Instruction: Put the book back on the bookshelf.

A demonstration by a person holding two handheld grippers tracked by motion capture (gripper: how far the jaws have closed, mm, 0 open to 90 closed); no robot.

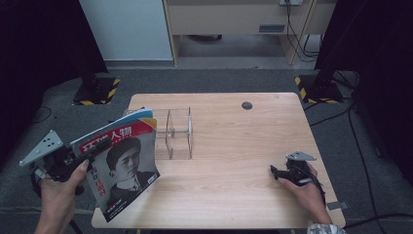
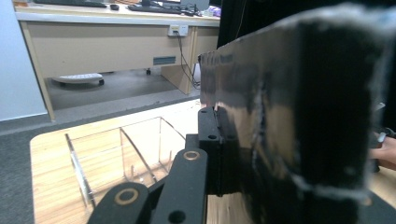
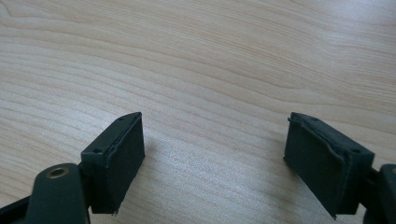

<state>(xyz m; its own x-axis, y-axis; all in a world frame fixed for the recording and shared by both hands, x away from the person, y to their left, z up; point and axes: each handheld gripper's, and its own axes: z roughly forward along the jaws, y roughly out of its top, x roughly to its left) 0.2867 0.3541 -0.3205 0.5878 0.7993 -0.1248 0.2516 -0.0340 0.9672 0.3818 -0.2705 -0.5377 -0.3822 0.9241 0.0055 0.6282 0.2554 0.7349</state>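
Magazine hangs tilted just off the near-left side of the clear acrylic rack, clamped at its upper left edge by the left tool, whose tips are hidden behind the cover. The magazine's lower corner overhangs the tabletop edge. Well right of the rack, the right tool rests wide apart, gripping nothing.
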